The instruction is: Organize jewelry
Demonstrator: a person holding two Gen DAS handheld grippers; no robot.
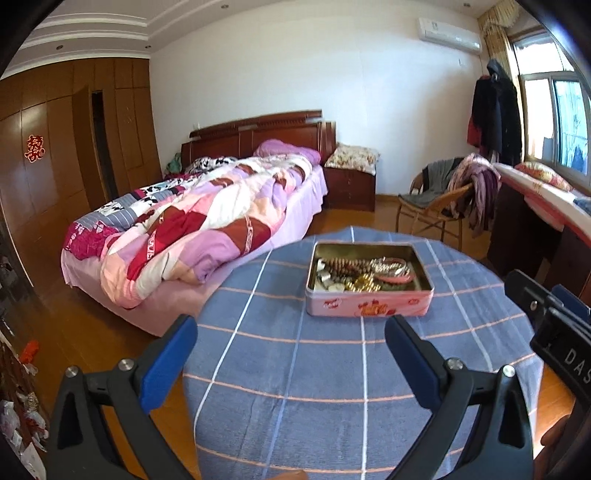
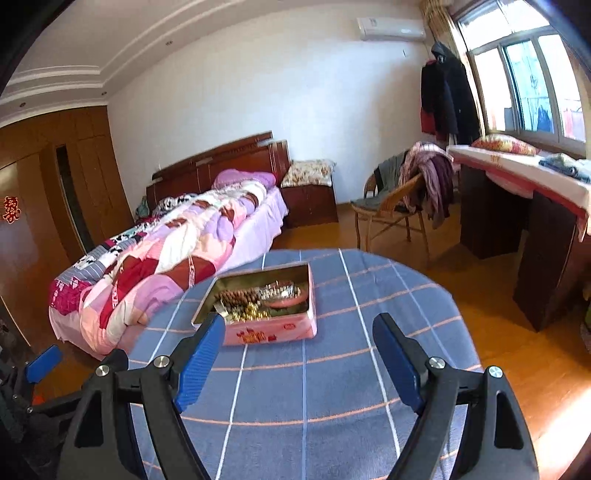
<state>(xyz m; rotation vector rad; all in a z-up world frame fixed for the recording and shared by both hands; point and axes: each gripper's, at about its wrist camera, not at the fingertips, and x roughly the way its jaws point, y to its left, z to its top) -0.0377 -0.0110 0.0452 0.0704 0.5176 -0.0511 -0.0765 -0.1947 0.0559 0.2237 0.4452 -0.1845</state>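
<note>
Hovering both grippers, left (image 1: pixel 291 334) and right (image 2: pixel 299 332), spread empty above the table (image 2: pixel 332 387), I'd approach the tin (image 1: pixel 369 304) slowly, picking one piece of jewelry (image 1: pixel 364 271).

A blue cloth (image 1: pixel 332 369) is crossed by white and salmon check lines; the tin (image 1: pixel 369 306) is printed pink outside, gold-toned inside.

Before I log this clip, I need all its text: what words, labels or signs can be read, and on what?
"DAS": white letters on the right gripper's black body, cut off at the frame edge.
Red double-happiness sign (囍) on the wardrobe door.
Red and gold print on the pink tin's front wall: too blurred to read.
Label on the air conditioner: too small to read.
</note>
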